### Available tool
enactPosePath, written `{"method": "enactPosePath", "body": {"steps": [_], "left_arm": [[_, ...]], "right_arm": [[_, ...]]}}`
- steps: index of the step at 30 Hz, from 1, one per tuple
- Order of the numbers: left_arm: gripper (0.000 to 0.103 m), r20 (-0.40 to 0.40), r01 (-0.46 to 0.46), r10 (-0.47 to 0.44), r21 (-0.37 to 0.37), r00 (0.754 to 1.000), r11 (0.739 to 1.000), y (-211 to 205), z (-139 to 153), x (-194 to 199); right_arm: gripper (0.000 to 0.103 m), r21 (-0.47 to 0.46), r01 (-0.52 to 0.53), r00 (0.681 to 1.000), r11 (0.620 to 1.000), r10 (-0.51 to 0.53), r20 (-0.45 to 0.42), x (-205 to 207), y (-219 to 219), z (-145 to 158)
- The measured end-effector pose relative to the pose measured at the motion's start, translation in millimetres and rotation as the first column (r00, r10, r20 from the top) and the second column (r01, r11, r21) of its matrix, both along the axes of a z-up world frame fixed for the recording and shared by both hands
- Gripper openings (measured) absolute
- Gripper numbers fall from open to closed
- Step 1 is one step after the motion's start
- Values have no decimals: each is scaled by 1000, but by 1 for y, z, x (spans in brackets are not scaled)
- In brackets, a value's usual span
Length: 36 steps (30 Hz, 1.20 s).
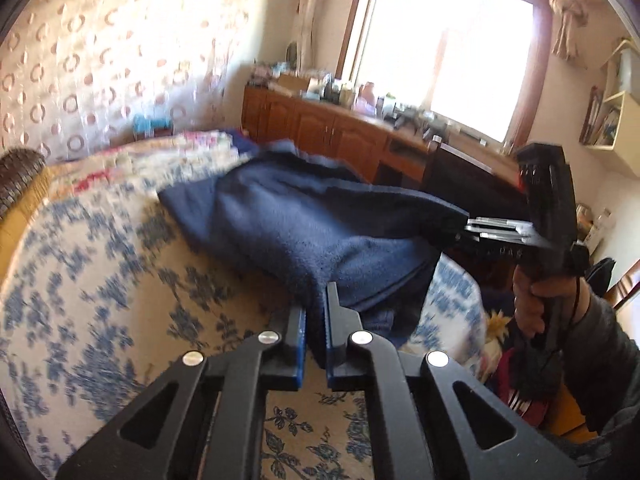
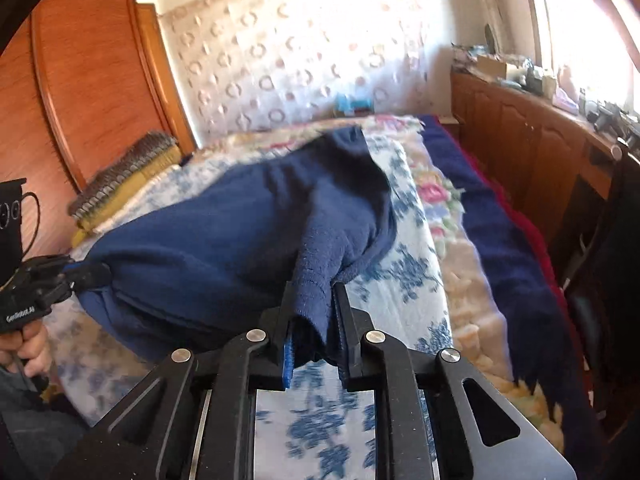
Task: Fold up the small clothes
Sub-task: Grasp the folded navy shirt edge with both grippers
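Two grippers pinch one navy fleece garment (image 1: 304, 220), left gripper (image 1: 316, 320) clamped on its near edge, right gripper (image 2: 312, 312) clamped on another fold, cloth raised over floral bedspread (image 1: 100, 260) (frames blurred)

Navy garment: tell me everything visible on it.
The navy garment looks like soft, fuzzy fleece, dark blue, bunched rather than flat. It hangs stretched between two grips: the left hand-held gripper is shut on one bunched edge, the right hand-held gripper on another. Its far end trails over the floral bedcover. What kind of garment it is cannot be told.
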<state>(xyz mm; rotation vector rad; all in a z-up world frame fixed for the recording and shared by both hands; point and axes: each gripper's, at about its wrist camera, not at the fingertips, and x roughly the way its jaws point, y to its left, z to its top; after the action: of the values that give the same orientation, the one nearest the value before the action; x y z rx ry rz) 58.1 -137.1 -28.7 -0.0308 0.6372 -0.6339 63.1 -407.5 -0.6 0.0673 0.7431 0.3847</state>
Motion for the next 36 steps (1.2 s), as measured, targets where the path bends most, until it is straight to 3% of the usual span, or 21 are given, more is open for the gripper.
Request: {"method": "enactPosePath", "body": {"steps": [7,19,27,36], "left_arm": [[2,28,-28,30,-62,999,998,27,34,-11],[3,-8,-57,57,-37,998,998,27,24,9],[4,-30,-83,82,-19,996,996,27,26,66],[5,-86,-86,86,2,993,996,21,12,140]], "right_arm": [[13,29,-71,995,997,69,75,-25,14,45],[13,-5,-73,992,997,73,103,-12,24,52],[11,-50,-55,989,997,62,136,48,36,61],[6,-74,-65,992,995,72,104,126,36,40]]}}
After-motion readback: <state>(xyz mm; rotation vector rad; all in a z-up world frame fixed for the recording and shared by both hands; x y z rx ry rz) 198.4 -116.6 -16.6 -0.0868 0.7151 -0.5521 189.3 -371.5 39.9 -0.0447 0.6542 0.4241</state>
